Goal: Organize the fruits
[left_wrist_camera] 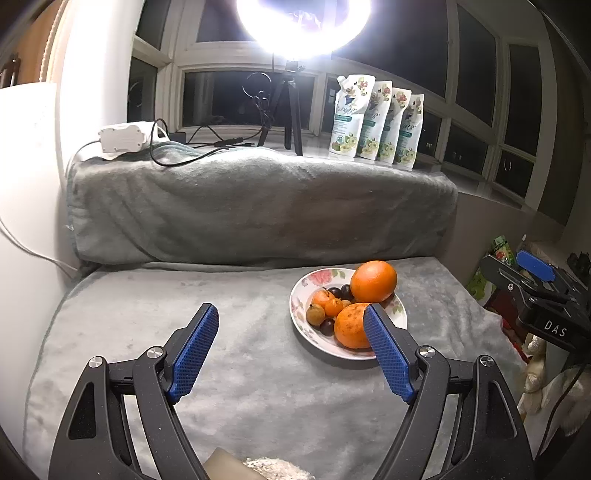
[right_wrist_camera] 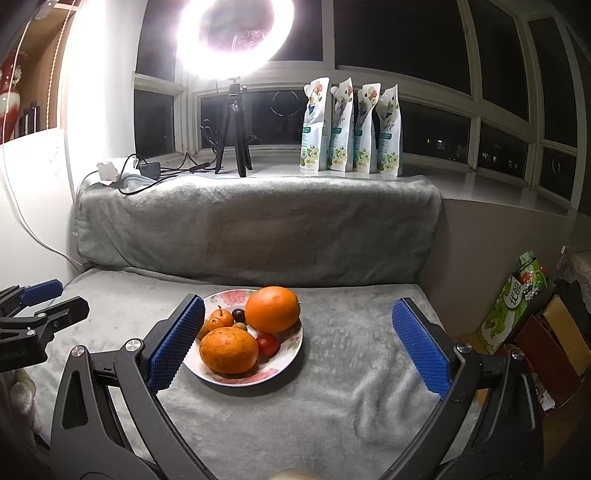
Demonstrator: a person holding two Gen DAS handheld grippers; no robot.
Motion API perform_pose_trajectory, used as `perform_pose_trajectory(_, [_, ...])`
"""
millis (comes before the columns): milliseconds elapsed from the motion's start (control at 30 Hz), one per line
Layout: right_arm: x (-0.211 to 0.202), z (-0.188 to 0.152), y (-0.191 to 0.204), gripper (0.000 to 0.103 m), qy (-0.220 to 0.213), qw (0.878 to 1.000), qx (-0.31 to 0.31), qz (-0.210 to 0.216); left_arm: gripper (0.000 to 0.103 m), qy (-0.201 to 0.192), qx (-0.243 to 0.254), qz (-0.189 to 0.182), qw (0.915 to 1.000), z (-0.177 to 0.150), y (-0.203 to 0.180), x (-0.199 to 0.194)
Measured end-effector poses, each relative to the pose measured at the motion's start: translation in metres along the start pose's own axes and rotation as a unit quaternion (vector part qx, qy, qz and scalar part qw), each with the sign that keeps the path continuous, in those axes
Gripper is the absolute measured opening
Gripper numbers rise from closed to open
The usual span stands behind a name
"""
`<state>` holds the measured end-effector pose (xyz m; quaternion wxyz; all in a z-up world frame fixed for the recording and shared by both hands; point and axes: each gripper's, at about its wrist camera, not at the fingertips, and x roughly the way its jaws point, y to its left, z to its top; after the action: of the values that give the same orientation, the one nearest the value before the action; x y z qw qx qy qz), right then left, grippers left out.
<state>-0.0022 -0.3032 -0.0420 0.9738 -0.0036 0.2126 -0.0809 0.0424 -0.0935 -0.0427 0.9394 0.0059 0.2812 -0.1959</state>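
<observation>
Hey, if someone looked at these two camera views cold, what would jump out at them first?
The blazing ring light on its tripod at the window sill, top centre, grabs the eye first. Next comes the floral plate on the grey blanket, piled with two big oranges and small fruits. Both the left gripper and right gripper hang open in front of it.

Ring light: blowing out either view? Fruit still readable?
Left wrist: ring light clips to white at top, flaring onto the wall; fruit on the plate stays readable. Right wrist: same glare, plate evenly lit; fisheye bends the window frames.
</observation>
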Motion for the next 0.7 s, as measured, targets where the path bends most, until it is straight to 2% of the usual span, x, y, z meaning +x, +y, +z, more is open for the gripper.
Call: perform_pose_trajectory(700, [0.0017,-0.0019,0.0010,0.103,0.004,1.000,0.002,-0.003,0.081,-0.004,0.003,0.001,1.0000,-0.0008,0.0003,0.0001])
